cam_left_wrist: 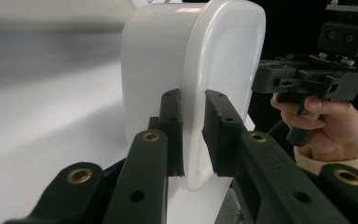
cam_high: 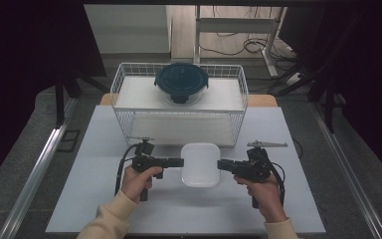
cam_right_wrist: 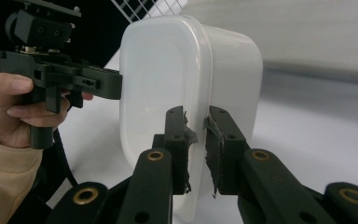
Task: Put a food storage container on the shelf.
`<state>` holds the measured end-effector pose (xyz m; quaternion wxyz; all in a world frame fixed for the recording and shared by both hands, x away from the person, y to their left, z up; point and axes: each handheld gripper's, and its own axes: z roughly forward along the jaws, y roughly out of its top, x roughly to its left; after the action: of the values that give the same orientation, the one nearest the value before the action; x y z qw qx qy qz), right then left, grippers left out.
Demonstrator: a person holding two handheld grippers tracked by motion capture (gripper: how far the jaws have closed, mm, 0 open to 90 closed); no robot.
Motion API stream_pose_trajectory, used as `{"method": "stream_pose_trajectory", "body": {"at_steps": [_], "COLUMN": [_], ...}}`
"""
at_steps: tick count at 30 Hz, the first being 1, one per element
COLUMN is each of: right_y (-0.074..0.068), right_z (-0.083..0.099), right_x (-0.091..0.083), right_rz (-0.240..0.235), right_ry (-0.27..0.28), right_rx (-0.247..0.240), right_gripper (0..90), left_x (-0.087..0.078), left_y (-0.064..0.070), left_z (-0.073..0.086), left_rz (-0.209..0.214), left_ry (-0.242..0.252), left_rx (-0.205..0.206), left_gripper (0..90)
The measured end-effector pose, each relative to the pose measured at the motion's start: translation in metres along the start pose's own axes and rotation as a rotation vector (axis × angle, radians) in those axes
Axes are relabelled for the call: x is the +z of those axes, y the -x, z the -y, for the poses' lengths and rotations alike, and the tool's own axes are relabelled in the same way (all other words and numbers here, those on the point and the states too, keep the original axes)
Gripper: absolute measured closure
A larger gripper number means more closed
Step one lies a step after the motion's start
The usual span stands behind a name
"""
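Observation:
A white lidded plastic container [cam_high: 200, 167] lies on the white table between my two grippers. My left gripper [cam_high: 182, 162] comes in from the left, turned on its side, and is shut on the container's left rim. In the left gripper view its pads pinch the lid edge of the container [cam_left_wrist: 154, 56], with the gripper [cam_left_wrist: 193, 133] midway along that edge. My right gripper [cam_high: 219, 164] meets the opposite side. In the right gripper view it [cam_right_wrist: 196, 149] is shut on the rim of the container [cam_right_wrist: 158, 70].
A white wire basket [cam_high: 124, 84] stands at the table's far side, just behind the container. Inside it sits a round glass bowl with a dark blue clip lid [cam_high: 181, 82]. Bare table [cam_high: 94, 199] lies left, right and in front of the hands.

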<state>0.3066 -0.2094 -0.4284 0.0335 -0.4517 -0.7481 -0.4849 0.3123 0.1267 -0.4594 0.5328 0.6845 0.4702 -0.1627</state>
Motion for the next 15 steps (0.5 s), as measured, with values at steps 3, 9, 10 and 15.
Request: {"method": "stream_pose_trajectory", "body": {"at_steps": [3,9,10,15], "right_y": [-0.009,-0.032,-0.035,-0.054], "right_z": [-0.007,-0.030,-0.033,-0.057], "right_x": [-0.002,-0.013,-0.014,-0.023], "right_rz": [-0.008,-0.018,-0.018,-0.021], "right_ry": [0.025,0.054,0.056,0.081], "right_rx": [-0.025,-0.086,-0.094,-0.137], "right_gripper": [78.7,78.6,78.7,78.7], "left_x": [-0.011,-0.032,-0.037,-0.054], "left_y": [0.010,0.026,0.031,0.048], "left_z": [-0.006,-0.021,-0.025,-0.042], "left_rz": [-0.010,0.002,-0.001,-0.007], "left_ry": [0.018,0.062,0.070,0.097], "left_rx": [0.037,0.073,0.085,0.129], "left_gripper": [78.0,78.0,78.0,78.0]}}
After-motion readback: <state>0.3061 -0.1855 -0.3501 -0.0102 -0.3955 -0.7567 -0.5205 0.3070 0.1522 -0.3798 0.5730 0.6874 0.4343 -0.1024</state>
